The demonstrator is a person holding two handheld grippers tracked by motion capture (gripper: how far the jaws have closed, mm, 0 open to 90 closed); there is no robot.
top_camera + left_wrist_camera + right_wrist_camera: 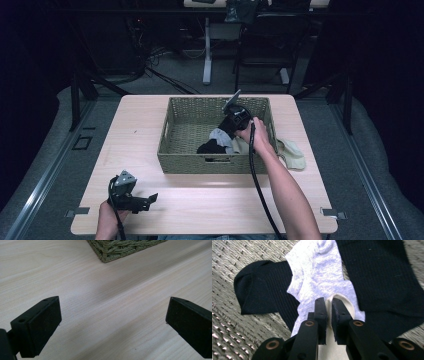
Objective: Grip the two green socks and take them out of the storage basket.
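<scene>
Cream sock (329, 340) lies in the woven basket (180, 162), pinched by the right hand-held gripper (329, 315), forearm reaching forward over the rim. Left hand-held gripper (145, 200) rests spread wide, low over the surface (200, 200).

Table (105, 305): pale wood-grain laminate, smooth, slight sheen. Basket (190, 117): woven fibre, rough, matt. Grey sock (317, 277): soft fine knit. Black sock (384, 275): ribbed knit, matt. Cream sock (342, 303): smooth cloth.
</scene>
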